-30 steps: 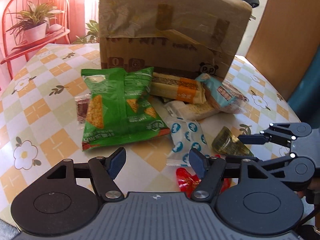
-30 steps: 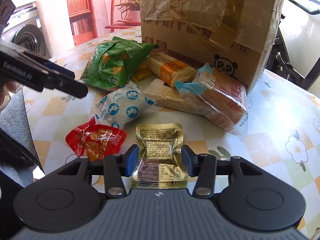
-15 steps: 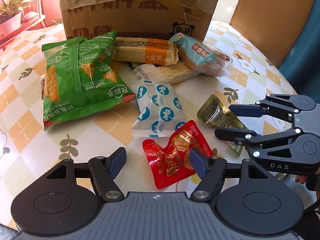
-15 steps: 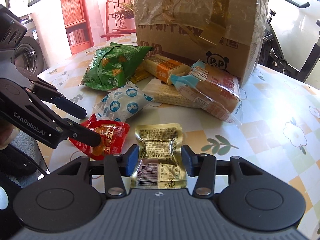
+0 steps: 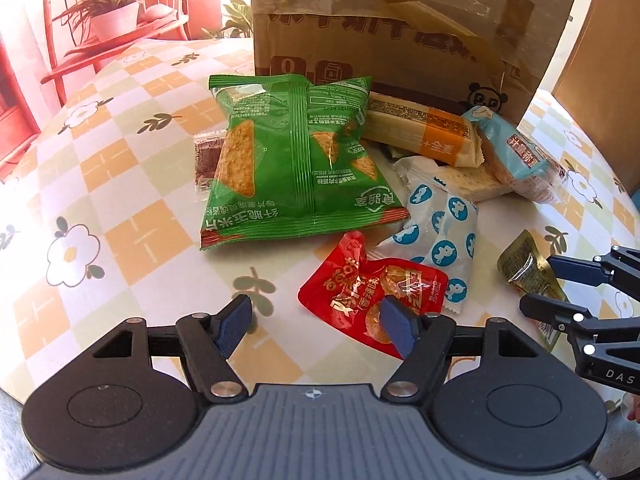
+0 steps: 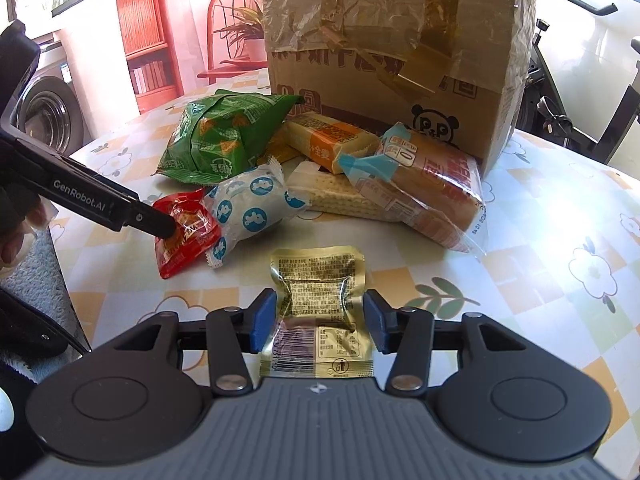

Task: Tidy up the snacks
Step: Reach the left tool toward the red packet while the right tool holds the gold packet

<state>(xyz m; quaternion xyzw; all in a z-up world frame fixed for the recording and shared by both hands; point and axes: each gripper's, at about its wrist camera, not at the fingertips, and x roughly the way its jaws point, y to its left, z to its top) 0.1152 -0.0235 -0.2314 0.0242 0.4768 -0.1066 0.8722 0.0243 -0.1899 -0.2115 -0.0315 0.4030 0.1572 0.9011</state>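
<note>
A red snack packet (image 5: 372, 300) lies on the checked tablecloth. My left gripper (image 5: 316, 328) hovers open just above it, the right finger (image 5: 396, 330) over the packet's near edge and bare cloth between the pads. In the right wrist view that finger (image 6: 120, 208) tips onto the red packet (image 6: 184, 236). My right gripper (image 6: 320, 320) is shut on a gold foil packet (image 6: 320, 300), one pad against each long edge. Seen from the left wrist, the gold packet (image 5: 520, 268) sticks out between the right gripper's fingers (image 5: 572, 270).
A taped cardboard box (image 5: 400, 32) stands at the back. In front of it lie a green chip bag (image 5: 296, 164), an orange-and-cream biscuit pack (image 5: 424, 132), a blue-dotted white pack (image 5: 436, 232) and a bread pack (image 6: 420, 188). A person's hand (image 6: 16, 232) shows at the left edge.
The left gripper's view swung left and up from half a second ago, so the red packet now sits under its right finger instead of between both. The right gripper has hardly moved.
</note>
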